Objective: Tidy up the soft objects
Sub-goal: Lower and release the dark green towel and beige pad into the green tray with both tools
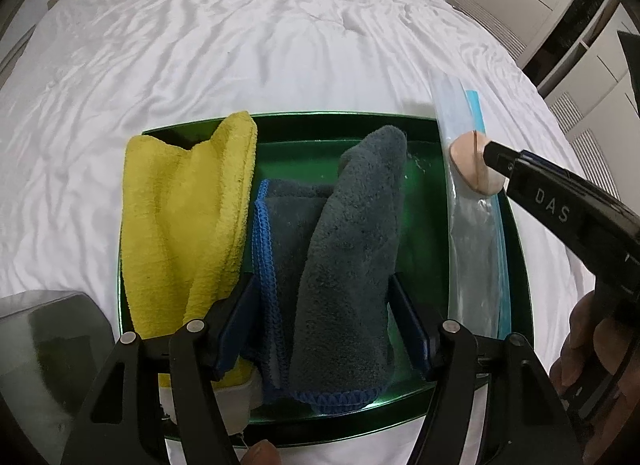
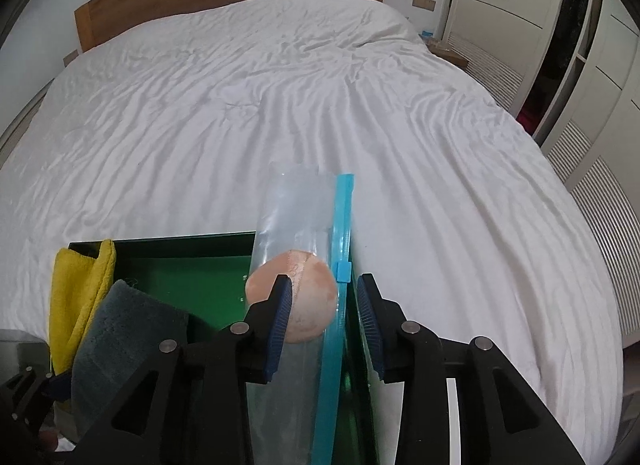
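The right gripper (image 2: pixel 322 317) stands open around the peach sponge (image 2: pixel 308 297) on the zip bag (image 2: pixel 292 217), at three o'clock in the green tray (image 1: pixel 520 249). The left gripper (image 1: pixel 324 329), also open, straddles the grey towel (image 1: pixel 352 233) (yellow towel (image 1: pixel 180 205) at nine). Judging by this, the sponge's placement is in hand; next, close squarely or withdraw.

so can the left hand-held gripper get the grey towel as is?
Probably yes: the left hand-held gripper is open, fingers either side of the grey towel in the green tray; nothing between them.
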Tool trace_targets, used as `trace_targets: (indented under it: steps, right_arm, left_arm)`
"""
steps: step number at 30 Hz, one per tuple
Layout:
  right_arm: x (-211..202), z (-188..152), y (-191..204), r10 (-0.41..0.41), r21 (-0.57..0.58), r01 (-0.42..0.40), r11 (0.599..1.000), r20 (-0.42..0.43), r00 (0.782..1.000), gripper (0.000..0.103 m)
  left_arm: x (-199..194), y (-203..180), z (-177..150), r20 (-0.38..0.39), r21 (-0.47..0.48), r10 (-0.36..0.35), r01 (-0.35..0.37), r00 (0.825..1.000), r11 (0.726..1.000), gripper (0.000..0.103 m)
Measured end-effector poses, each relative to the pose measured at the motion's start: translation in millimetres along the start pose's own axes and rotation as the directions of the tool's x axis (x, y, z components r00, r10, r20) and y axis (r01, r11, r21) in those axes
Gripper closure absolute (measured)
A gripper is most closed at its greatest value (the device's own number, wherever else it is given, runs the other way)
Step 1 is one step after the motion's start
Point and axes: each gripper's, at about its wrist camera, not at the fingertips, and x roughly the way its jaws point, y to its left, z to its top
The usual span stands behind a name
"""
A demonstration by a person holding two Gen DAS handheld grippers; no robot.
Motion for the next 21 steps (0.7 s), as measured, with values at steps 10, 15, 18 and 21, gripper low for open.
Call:
trace_targets:
  steps: [10,15,18,21]
  right_arm:
    - [-8,0,8,-0.013,-0.035,0.013,0.999,0.006,1.000,0.069]
    - [-9,-2,7,-0.019,-0.043,0.020,0.999,0.002,1.000,0.069]
    - [-9,-2,6,-0.023,-0.048,0.023,0.999,-0.001,1.000,0.069]
    - [-11,-3,6,-0.027,-0.052,0.026,0.998,-0.001,1.000,0.069]
  left_arm:
    - [-16,5,1,0.049,-0.010,0.047,-0.046,0.998,0.999,0.042]
    - [-20,10,1,0.062,-0.029,0.062,-0.060,0.996,0.998,0.042]
    - [-20,10,1,0.066,-0.032,0.073,-0.071,0.995,0.997,0.042]
    - [-20,11,0,0.068,-0.033,0.076,-0.073,0.995,0.997,0.042]
